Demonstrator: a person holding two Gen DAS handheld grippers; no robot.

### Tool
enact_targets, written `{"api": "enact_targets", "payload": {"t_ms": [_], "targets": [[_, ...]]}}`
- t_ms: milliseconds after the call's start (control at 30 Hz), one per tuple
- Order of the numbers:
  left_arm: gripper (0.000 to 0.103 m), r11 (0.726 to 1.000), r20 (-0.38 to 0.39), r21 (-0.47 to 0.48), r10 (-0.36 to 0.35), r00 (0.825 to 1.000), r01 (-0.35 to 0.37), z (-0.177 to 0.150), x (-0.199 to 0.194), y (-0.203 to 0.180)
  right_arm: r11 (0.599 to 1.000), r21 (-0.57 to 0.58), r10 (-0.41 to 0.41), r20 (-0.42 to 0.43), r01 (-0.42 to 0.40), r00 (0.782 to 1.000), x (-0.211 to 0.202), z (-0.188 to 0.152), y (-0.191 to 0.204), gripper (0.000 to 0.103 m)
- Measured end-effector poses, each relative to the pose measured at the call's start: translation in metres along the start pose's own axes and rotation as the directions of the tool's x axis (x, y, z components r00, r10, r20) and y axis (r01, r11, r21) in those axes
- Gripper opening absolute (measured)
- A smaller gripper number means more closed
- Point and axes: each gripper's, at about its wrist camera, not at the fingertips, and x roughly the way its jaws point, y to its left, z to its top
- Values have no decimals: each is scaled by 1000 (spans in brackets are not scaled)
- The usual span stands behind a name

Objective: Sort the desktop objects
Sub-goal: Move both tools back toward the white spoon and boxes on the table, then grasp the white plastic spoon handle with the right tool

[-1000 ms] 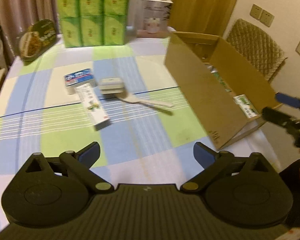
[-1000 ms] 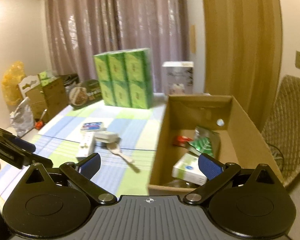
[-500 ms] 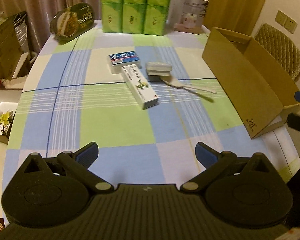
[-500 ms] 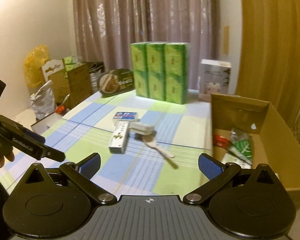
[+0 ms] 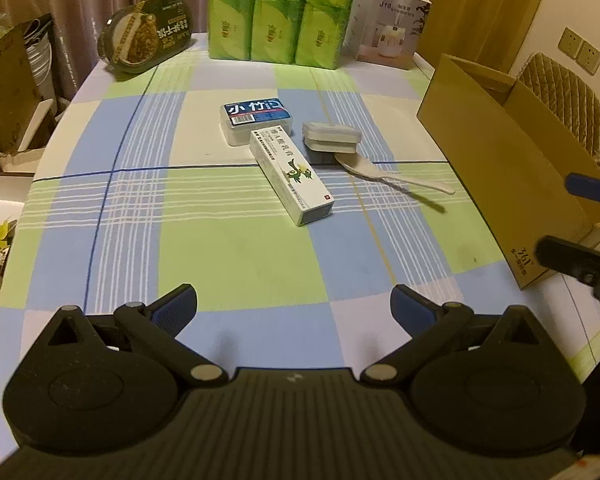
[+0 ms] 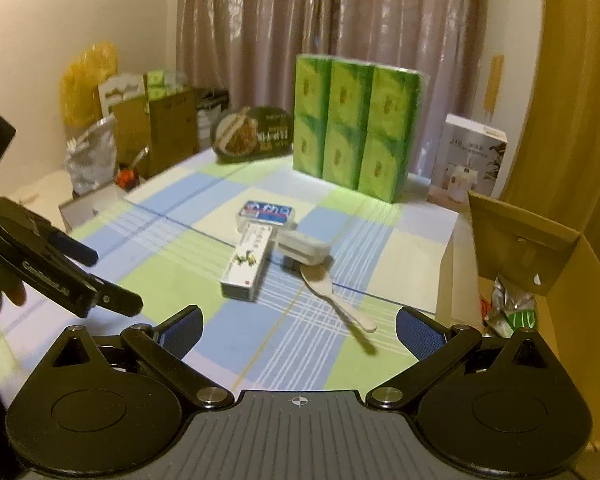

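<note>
1. Checked cloth in blue, green and white covers the worktop [image 5: 228, 248], and my left tongs [image 5: 294, 306] hang over its near edge, spread wide with nothing between the blue pads.
2. My right tongs [image 6: 298, 330] are also wide open and empty, over the near right part of the worktop; from the left wrist view their tips [image 5: 576, 256] show at the right edge, beside the cardboard box [image 5: 512, 168].
3. Near the middle of the worktop lies a long white carton [image 5: 290, 176] with green print, set diagonally.
4. Its far end touches a clear case with a blue label [image 5: 256, 118].
5. Just beside the carton, towards the right edge, sits a small white lidded case [image 5: 331, 136], and the bowl of a white spoon [image 5: 392, 178] lies against it, handle pointing to the right edge.
6. The cardboard box stands open at the right edge; green and silver packets [image 6: 514, 308] lie inside.
7. Along the far edge stand a green tissue pack [image 5: 276, 12], a white product box [image 5: 390, 26] and a dark oval food tub [image 5: 148, 34] leaning at the far left corner.
</note>
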Motion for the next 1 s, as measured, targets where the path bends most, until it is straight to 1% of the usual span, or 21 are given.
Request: {"api": "enact_targets", "payload": {"t_ms": [33, 100, 233, 300, 367, 433, 633, 700, 767, 833, 933, 1000], "targets": [[101, 1000, -4, -5, -1, 1000, 1, 2, 5, 1, 1000, -10, -8, -8, 8, 1000, 8, 1, 0, 100], [100, 1000, -7, -9, -6, 1000, 6, 5, 15, 4, 1000, -23, -13, -25, 13, 1000, 21, 2, -3, 90], [100, 1000, -6, -5, 2, 1000, -2, 15, 34, 8, 999, -28, -27, -77, 24, 997, 49, 4, -11, 78], [99, 1000, -6, -17, 6, 1000, -6, 20, 45, 11, 1000, -15, -28, -111, 26, 993, 63, 6, -16, 70], [98, 1000, -9, -25, 5, 1000, -5, 26, 57, 13, 999, -19, -35, -132, 33, 991, 77, 9, -19, 66], [98, 1000, -9, -29, -4, 1000, 4, 31, 67, 13, 999, -23, -42, -151, 39, 988, 89, 11, -21, 64], [98, 1000, -7, -8, -7, 1000, 7, 37, 92, 8, 997, -24, -79, -211, 75, 974, 125, 13, -29, 58], [97, 1000, -16, -8, -12, 1000, 12, 35, 98, 9, 997, -28, -78, -228, 74, 971, 136, 11, -30, 53], [97, 1000, -22, 1, -11, 1000, 11, 36, 102, 10, 997, -31, -79, -239, 74, 968, 145, 9, -31, 51], [97, 1000, -19, 10, -5, 1000, 5, 37, 104, 11, 997, -26, -74, -247, 70, 966, 152, 7, -34, 50], [97, 1000, -23, 11, -15, 1000, 15, 39, 108, 12, 997, -26, -75, -259, 71, 963, 162, 5, -35, 48], [97, 1000, -26, 21, -20, 999, 20, 40, 111, 11, 997, -30, -74, -266, 69, 961, 167, 4, -36, 44]]}}
